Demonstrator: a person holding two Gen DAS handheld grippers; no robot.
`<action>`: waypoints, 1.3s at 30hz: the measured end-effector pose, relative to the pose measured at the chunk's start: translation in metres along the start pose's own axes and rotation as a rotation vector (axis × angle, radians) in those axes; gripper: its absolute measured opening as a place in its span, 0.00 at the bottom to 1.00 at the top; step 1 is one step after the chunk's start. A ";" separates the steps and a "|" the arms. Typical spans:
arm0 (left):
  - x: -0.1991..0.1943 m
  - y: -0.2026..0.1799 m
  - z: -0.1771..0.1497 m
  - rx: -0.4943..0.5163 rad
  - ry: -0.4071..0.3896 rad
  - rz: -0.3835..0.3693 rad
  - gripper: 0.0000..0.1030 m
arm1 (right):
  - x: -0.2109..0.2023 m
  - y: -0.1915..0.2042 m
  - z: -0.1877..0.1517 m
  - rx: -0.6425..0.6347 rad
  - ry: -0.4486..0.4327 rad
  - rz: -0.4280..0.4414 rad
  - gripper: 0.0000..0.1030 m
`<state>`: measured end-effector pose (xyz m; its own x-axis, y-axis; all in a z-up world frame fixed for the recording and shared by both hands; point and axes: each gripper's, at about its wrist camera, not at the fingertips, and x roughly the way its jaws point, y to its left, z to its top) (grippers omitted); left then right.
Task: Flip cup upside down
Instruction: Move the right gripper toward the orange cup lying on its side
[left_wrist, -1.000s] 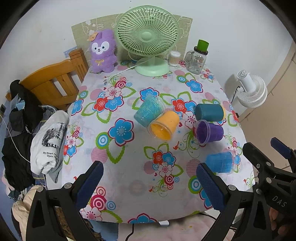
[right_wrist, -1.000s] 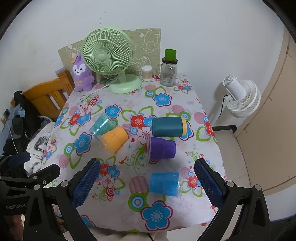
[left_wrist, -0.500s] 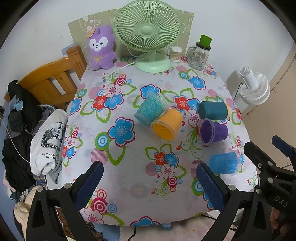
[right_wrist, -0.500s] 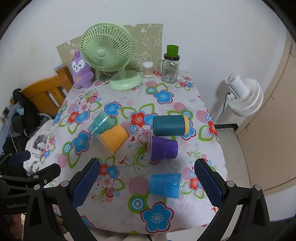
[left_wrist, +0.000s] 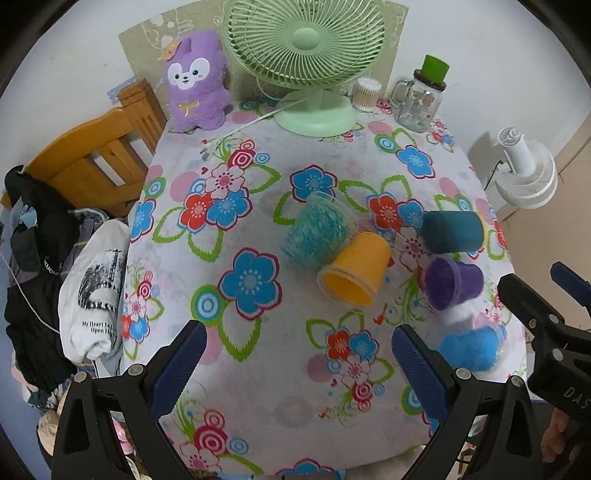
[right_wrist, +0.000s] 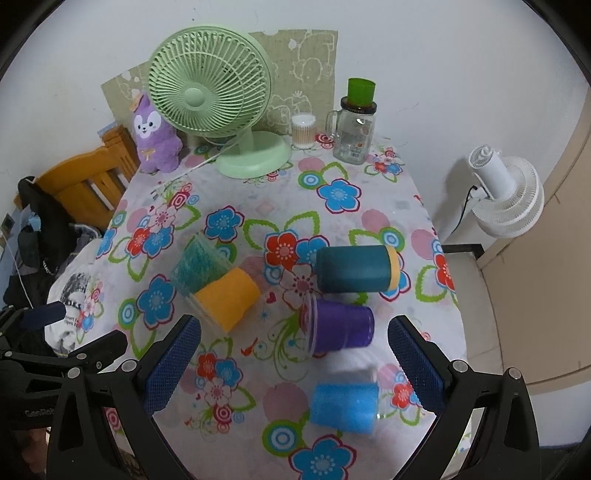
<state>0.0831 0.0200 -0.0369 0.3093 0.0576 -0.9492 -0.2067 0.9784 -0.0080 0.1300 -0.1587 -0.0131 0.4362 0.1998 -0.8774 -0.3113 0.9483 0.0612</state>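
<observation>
Lying on the table: five cups, all on their sides on the flowered tablecloth (right_wrist: 343, 192)
Light blue cup (right_wrist: 343, 408): nearest the front edge, below the span between the right gripper's pads, mouth to the right in the right wrist view; its outline is blurred
Purple cup (right_wrist: 338, 326): just behind the light blue one, clear rim turned left
Dark teal cup (right_wrist: 354, 268): behind the purple cup, yellow band at its right end
Orange cup (right_wrist: 227, 297): left of centre, touching the translucent green cup (right_wrist: 197, 264) beside it
Left gripper (left_wrist: 297, 363): jaws spread wide, nothing between the blue pads, held over the front part of the cloth; the orange cup (left_wrist: 356, 271) and green cup (left_wrist: 317, 232) lie beyond it
Right gripper (right_wrist: 293, 363): jaws spread wide, holding nothing, above the purple and light blue cups without touching either
Back of table: green desk fan (right_wrist: 210, 92), purple plush toy (right_wrist: 155, 136), glass jar with a green lid (right_wrist: 354, 129), small round container (right_wrist: 303, 131)
Off the table: wooden chair (left_wrist: 88, 166) with clothes heaped by it on the left, white fan (right_wrist: 506, 192) on the right
</observation>
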 end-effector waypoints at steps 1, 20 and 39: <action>0.006 0.001 0.004 0.005 0.010 0.002 0.99 | 0.005 0.000 0.003 0.005 0.006 0.002 0.99; 0.085 -0.028 0.044 0.138 0.116 -0.067 0.98 | 0.087 -0.024 0.028 0.104 0.114 -0.042 0.99; 0.149 -0.070 0.037 0.185 0.247 -0.154 0.76 | 0.118 -0.051 0.017 0.126 0.201 -0.069 0.99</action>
<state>0.1782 -0.0324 -0.1659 0.0852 -0.1217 -0.9889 0.0040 0.9925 -0.1218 0.2116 -0.1793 -0.1116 0.2716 0.0926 -0.9579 -0.1738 0.9837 0.0458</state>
